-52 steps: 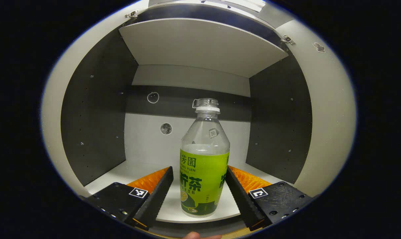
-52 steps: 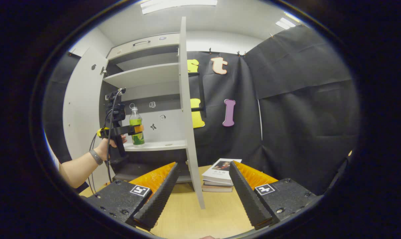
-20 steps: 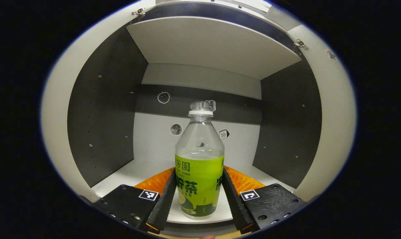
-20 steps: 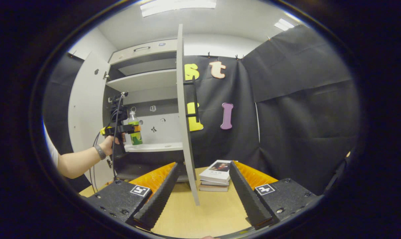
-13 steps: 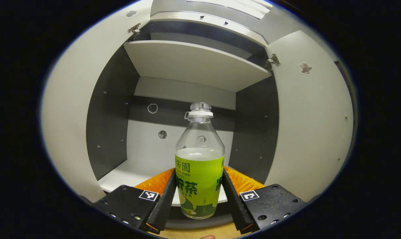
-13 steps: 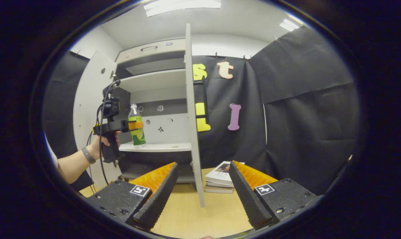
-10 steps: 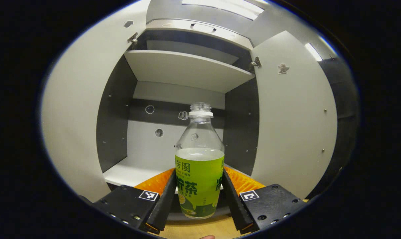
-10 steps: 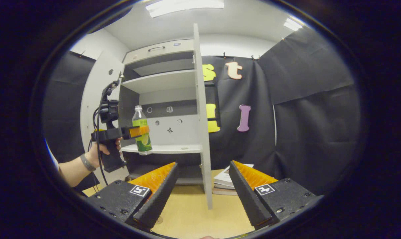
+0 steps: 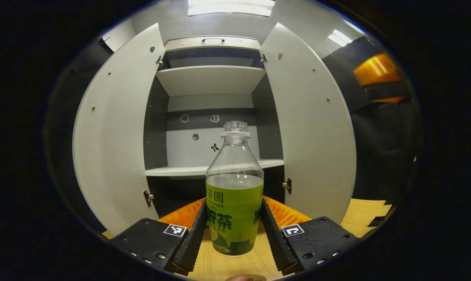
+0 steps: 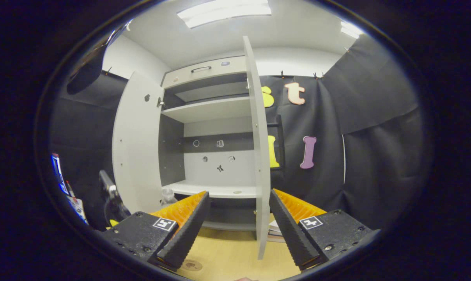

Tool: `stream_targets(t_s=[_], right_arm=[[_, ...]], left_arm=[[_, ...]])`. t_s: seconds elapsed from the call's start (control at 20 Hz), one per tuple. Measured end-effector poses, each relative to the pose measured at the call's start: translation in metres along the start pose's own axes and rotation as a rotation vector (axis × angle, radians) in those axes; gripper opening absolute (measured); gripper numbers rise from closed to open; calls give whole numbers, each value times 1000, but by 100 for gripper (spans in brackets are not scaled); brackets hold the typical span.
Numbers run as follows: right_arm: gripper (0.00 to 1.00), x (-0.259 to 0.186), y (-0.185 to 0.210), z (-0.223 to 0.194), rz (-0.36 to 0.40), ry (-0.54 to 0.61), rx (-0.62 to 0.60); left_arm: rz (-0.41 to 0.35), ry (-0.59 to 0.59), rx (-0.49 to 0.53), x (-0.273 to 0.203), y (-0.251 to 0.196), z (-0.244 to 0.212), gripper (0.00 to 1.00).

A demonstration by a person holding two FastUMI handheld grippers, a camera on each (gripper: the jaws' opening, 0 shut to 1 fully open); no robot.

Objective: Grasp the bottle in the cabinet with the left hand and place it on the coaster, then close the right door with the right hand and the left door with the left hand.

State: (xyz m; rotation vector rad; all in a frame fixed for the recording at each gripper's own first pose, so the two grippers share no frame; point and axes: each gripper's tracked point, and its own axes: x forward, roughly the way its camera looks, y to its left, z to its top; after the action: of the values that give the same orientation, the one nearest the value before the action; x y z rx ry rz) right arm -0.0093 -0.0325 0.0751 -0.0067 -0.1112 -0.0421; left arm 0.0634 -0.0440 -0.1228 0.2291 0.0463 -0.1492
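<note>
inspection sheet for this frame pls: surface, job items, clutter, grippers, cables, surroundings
Surface: light wooden tabletop, bare in front of the cabinet.
Job's things: bottle upright, out of the cabinet, held over the tabletop; round coaster on the tabletop; left door and right door both open; shelf holds no bottle.
Clutter: books on the tabletop, partly hidden by the right door.
Grippers: left gripper shut on the bottle's label, both fingers pressing its sides; right gripper open, holding nothing, facing the right door's edge.
Cables: nothing seen.
Surroundings: black cloth wall, ceiling light.
</note>
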Motion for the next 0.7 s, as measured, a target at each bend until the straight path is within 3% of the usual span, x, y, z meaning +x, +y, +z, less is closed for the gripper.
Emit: stream_targets(t_s=[0.15,0.25,0.35,0.4,0.7], right_arm=[[100,0,-8,12,-25,-12,-51],[100,0,-8,15,-41,-5,-82],[100,0,-4,14,-39,21,-100],[100,-1,0,11,-32,39,-108],[97,-1,25,8,6,76,-123]], left_arm=[[18,100,-26,-21,-18,-61,73],[60,107,-72,-33,-19,-87,73],[121,89,-83,-47,-13,-104,73],[125,107,-92,-47,-13,-117,77],[166,132,-151,-50,2,-147,73]])
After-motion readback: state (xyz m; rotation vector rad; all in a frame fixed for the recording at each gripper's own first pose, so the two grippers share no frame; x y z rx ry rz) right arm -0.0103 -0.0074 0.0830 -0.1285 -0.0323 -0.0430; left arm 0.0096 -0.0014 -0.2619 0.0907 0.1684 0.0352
